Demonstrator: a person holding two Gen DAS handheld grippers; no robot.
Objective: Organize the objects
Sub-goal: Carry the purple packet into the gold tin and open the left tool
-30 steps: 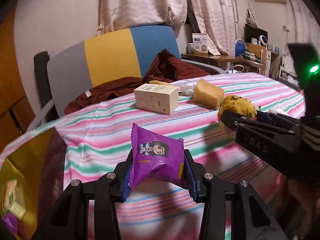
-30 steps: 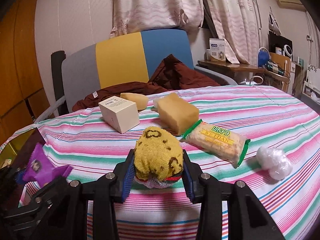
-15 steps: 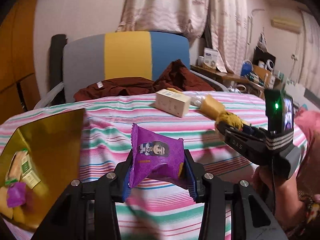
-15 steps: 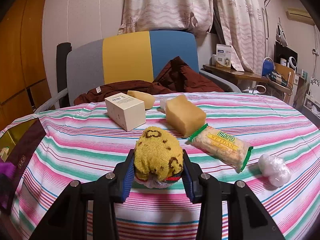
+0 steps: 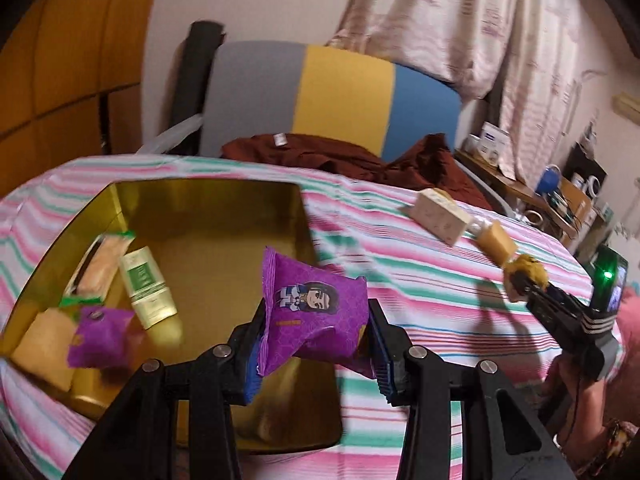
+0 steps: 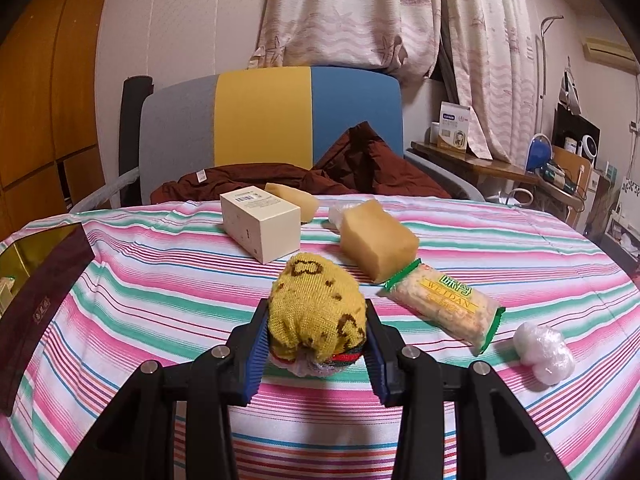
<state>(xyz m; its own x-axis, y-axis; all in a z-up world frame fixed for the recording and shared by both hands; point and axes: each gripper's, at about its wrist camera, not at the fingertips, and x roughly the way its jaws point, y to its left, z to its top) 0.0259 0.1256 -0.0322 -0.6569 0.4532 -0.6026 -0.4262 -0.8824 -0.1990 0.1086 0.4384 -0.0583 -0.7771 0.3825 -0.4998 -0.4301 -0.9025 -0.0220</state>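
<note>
Striped desk, gold box partly filled, both your hands loaded.

Your left gripper has its jaws clamped on a purple snack packet above the gold box, whose right half is bare. Inside already: another purple packet, a green-labelled tube and wrapped bars. Your right gripper is closed on a yellow knitted sock ball; white carton, sponge block, rice cracker pack and plastic wad remain out.
</note>
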